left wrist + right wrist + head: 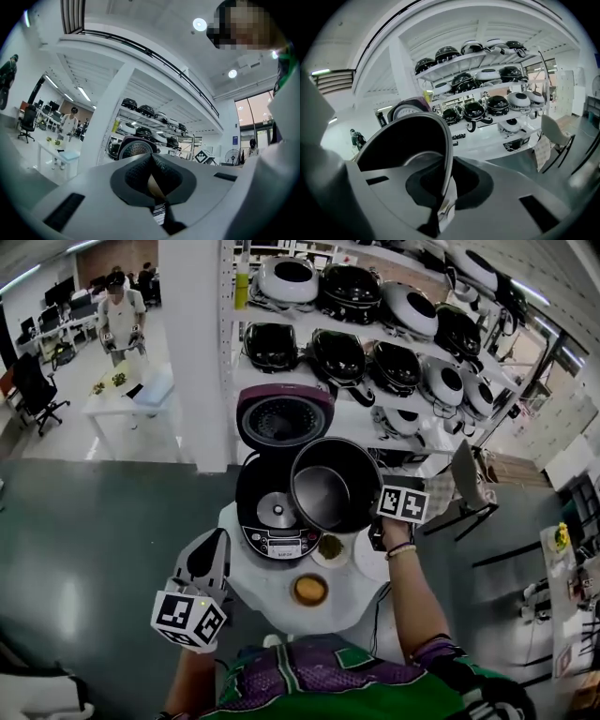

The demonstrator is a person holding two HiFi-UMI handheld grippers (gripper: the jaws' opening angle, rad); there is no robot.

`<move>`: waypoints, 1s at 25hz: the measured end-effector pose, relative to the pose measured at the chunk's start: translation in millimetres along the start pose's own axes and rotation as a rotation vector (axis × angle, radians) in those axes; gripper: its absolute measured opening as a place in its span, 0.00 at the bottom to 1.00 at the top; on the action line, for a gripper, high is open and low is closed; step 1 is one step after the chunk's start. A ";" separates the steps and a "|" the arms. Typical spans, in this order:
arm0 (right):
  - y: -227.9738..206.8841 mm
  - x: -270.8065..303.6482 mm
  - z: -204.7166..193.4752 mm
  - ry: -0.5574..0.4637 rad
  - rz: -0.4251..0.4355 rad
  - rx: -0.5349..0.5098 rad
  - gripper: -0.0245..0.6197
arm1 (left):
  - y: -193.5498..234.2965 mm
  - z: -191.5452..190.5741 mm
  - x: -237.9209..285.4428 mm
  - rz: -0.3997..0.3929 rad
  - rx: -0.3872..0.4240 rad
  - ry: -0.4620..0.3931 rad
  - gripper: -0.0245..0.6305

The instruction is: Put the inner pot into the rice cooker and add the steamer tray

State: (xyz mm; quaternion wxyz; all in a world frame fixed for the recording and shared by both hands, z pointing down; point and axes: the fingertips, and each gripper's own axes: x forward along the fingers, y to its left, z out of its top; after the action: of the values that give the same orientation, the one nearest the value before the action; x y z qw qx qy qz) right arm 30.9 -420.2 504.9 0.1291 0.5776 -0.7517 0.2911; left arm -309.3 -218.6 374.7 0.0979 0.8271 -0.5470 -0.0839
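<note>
While right tongs (443, 187) grip it, inner pot (328, 486) — mouth up

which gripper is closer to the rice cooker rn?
Right. The right gripper holds the inner pot by its rim just over the rice cooker; the left gripper hangs apart, nearer the person, to its left.

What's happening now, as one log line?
right gripper: shut on pot rim | pot: tilted, not yet in rice cooker | left gripper: shut, empty

The dark round inner pot (336, 486) hung tilted, its empty mouth showing, over the right edge of the open rice cooker (267, 521), whose lid (284, 418) stood raised at the far side.
</note>
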 end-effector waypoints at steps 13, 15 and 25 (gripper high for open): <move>59.3 82.7 4.2 0.083 0.127 -0.083 0.07 | 27.8 -14.9 -7.3 0.149 0.026 0.034 0.07; 68.6 94.6 4.1 0.095 0.146 -0.087 0.07 | 30.3 -16.8 -7.4 0.166 0.024 0.044 0.07; 88.3 141.5 -22.1 0.189 0.166 -0.155 0.08 | 49.4 -27.6 -20.5 0.255 -0.006 0.056 0.07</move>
State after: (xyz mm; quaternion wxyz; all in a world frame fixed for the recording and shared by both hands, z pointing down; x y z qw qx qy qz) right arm -97.9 -505.0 572.1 0.2189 0.4717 -0.8017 0.2949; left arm -354.3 -216.6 414.6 0.1252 0.7525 -0.6447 -0.0493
